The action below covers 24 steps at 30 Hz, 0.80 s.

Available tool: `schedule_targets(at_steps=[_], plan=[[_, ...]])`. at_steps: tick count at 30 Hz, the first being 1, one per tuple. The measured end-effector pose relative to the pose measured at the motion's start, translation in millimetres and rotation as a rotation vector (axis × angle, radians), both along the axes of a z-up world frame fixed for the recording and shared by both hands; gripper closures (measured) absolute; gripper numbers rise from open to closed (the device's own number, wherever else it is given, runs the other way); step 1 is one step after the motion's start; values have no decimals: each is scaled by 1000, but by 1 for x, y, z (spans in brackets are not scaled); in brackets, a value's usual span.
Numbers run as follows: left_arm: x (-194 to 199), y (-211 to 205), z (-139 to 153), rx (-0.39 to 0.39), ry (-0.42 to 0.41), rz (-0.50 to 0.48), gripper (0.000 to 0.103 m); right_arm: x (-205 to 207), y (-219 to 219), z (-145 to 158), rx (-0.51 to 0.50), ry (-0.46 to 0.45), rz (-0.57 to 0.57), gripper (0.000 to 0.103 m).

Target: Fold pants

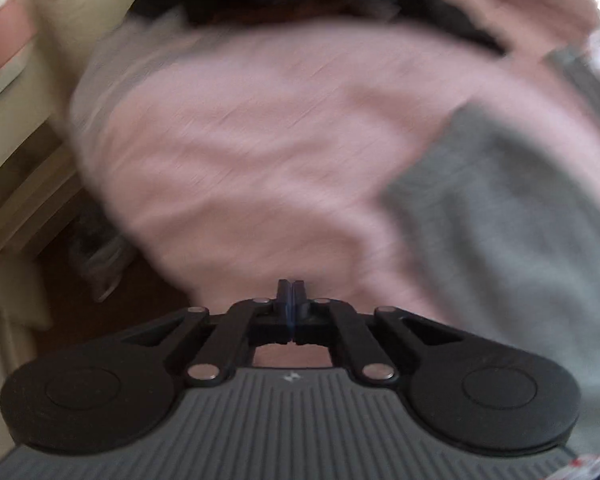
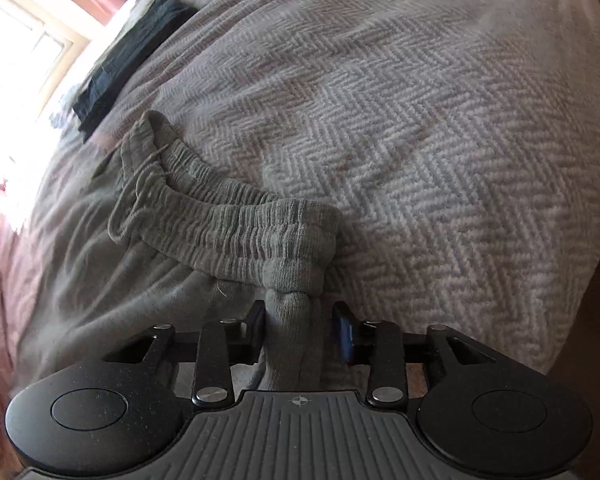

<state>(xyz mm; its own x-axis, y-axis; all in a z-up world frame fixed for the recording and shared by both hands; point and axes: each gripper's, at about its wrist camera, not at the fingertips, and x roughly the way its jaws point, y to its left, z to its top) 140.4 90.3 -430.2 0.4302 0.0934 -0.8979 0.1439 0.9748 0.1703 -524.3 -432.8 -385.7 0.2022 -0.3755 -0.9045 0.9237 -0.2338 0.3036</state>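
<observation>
Right wrist view shows the grey sweatpants [image 2: 148,248] lying on a herringbone-weave bedspread [image 2: 420,128], with the gathered elastic waistband [image 2: 220,216] running from the upper left down toward the camera and a drawstring loop [image 2: 128,204] trailing off its left end. The fabric is a soft knit, ribbed and puckered along the waistband and smoother and rumpled across the body of the garment to the left. The right gripper [image 2: 300,328] has its jaws closed around a bunched corner of the waistband, a thick twist of cloth standing up between the two black fingers, the right one with a blue pad. A dark folded garment [image 2: 132,56] lies further off on the bedspread, near a bright window [image 2: 16,60] with pink curtains. In the left wrist view everything beyond the tool is smeared by motion blur: a pale pinkish cover [image 1: 260,140] fills the middle, and a grey mass at the right is probably the same sweatpants [image 1: 500,220]. The left gripper [image 1: 291,292] has its fingertips pressed flat together with nothing visible between them, over the edge of the pink cover.
</observation>
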Motion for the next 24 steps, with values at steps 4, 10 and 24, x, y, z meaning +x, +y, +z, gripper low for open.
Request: schedule_targets(at_steps=[4,10,24], plan=[[7,5,23,-17,-38,-6,98,27,7,38,-144,177,132,59],[11,-80,47,-141,-83,-209,77,59,-28,51,-256,42,250,59],[117,-349,-6,-491,10,-292,59,49,-71,15,-230,41,198,59]])
